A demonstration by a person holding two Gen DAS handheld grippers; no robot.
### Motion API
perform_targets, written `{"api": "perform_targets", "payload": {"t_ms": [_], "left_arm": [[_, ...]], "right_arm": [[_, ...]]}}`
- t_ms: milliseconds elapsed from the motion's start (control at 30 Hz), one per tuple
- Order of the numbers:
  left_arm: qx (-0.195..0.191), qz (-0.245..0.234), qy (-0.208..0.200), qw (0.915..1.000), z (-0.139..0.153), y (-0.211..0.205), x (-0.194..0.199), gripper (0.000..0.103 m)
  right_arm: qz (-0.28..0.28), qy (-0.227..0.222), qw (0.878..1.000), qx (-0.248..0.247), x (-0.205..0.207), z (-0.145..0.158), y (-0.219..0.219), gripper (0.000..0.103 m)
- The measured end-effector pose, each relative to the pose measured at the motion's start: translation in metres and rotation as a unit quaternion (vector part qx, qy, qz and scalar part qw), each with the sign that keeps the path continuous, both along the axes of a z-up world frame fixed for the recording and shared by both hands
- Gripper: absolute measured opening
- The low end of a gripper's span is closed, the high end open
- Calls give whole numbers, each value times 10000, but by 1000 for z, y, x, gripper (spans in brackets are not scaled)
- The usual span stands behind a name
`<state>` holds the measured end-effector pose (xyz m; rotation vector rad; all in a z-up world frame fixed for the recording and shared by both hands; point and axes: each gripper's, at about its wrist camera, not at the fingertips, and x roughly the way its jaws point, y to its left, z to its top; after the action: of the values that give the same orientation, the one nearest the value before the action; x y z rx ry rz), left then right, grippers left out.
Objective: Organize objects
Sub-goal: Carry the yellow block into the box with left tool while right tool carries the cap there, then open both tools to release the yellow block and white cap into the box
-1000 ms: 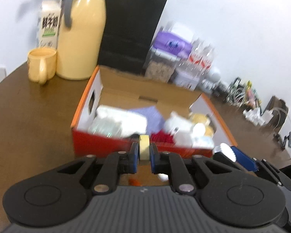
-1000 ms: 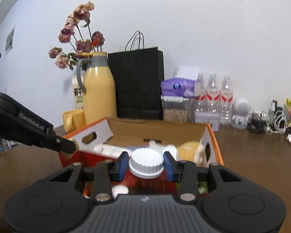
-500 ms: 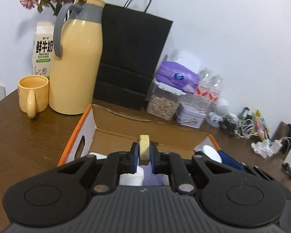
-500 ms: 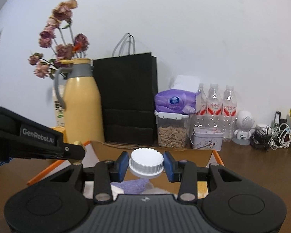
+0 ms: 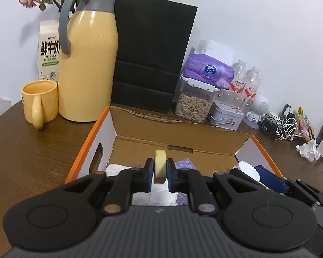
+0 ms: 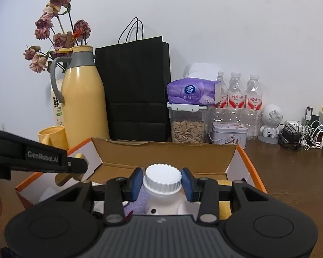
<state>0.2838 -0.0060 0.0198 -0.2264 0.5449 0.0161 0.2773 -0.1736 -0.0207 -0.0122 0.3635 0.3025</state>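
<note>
Left tool (image 5: 160,175) pinches a tape roll (image 5: 160,163); right tool (image 6: 161,183) clamps a white-capped bottle (image 6: 163,177), both over the box (image 5: 178,133). Risk: thin roll slips out sideways, or the side-by-side tools knock together when lowering.

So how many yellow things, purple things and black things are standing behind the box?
Yellow: 2, the jug and the mug.
Purple: 1, the tissue pack.
Black: 1, the paper bag.
Total: 4.
</note>
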Motion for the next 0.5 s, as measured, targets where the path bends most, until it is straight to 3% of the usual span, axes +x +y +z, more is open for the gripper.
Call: {"api": "perform_targets", "payload": {"t_ms": [33,100,133,167,233,367,500], "left_arm": [[24,16,-42,10000,1,0,-2,14],[85,55,-111,9999,3,0,-5,27],[105,77,-140,9998,4,0,-6,46],[141,108,-196,9996,5,0,-8,55],[265,148,-292,9991,7,-2,-11,57],[369,197,-533,9977,10,-4,-18,97],[460,167,-774,9958,15,-8,-26,103]], "right_arm": [[-14,12,10000,-18,-1,0,0,38],[-45,6,10000,-48,-3,0,-1,44],[-68,0,10000,-63,-4,0,-2,49],[-89,-13,9999,-76,-5,0,-2,61],[-164,-64,9998,-114,-7,2,-2,71],[-224,-89,9996,-175,-9,3,-2,95],[-258,-73,9995,-172,-12,4,-3,103]]}}
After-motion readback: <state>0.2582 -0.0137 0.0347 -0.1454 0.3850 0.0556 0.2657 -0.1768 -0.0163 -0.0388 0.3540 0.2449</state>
